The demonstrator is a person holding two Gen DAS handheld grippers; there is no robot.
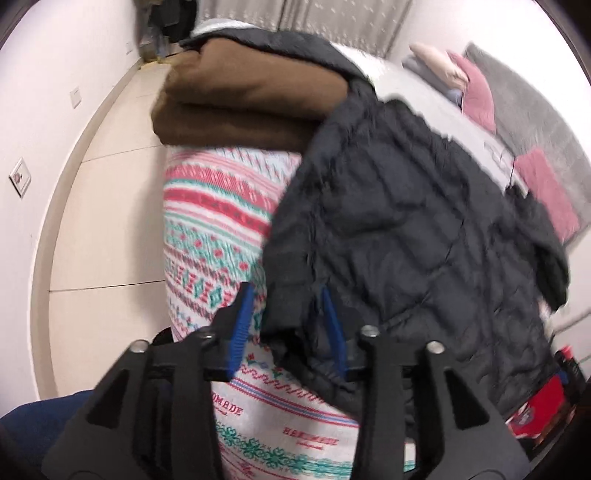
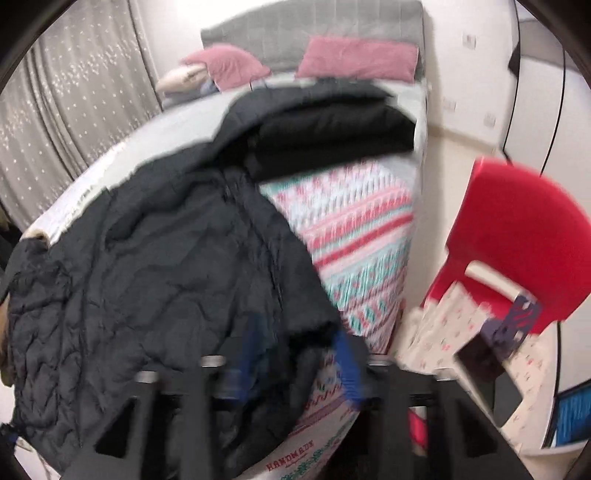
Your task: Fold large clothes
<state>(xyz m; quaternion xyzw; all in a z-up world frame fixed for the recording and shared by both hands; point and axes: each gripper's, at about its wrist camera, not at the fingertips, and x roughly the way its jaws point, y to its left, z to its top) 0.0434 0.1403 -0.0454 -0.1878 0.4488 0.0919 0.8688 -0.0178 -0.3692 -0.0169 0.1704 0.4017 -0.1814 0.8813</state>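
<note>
The left gripper [image 1: 286,325] stands part open, its blue pads [image 1: 242,325] apart, with the hem of the jacket [image 1: 406,229] lying between them; the right pad sits against the dark cloth, the left pad is clear of it over the patterned cover [image 1: 214,221], so it is not clamped. The right gripper [image 2: 299,354] is also part open, blurred, with a fold of the jacket [image 2: 166,258] bunched between its fingers [image 2: 347,362]; whether the pads press on it cannot be told. The quilted black jacket lies spread and rumpled across the foot of the bed [image 2: 147,125], over the red, green and white cover, its far end reaching up the grey sheet. Only the left view shows a folded brown garment [image 1: 243,107] stacked at the cover's far edge, the pale floor [image 1: 110,221] beside the bed, wall switches and a blue-clad knee at the bottom corner. Only the right view shows a folded black garment [image 2: 332,129] lying beyond the jacket, a red chair [image 2: 517,236] just beside the bed, and a small table draped in a printed cloth [image 2: 443,332] with a dark flat thing on it. Both views take in the pink pillows [image 2: 354,59] against the grey headboard [image 2: 314,33] and the spotted curtain [image 2: 74,110]. No box, basket or bin can be made out in either view; the clothes lie straight on the bedding.
</note>
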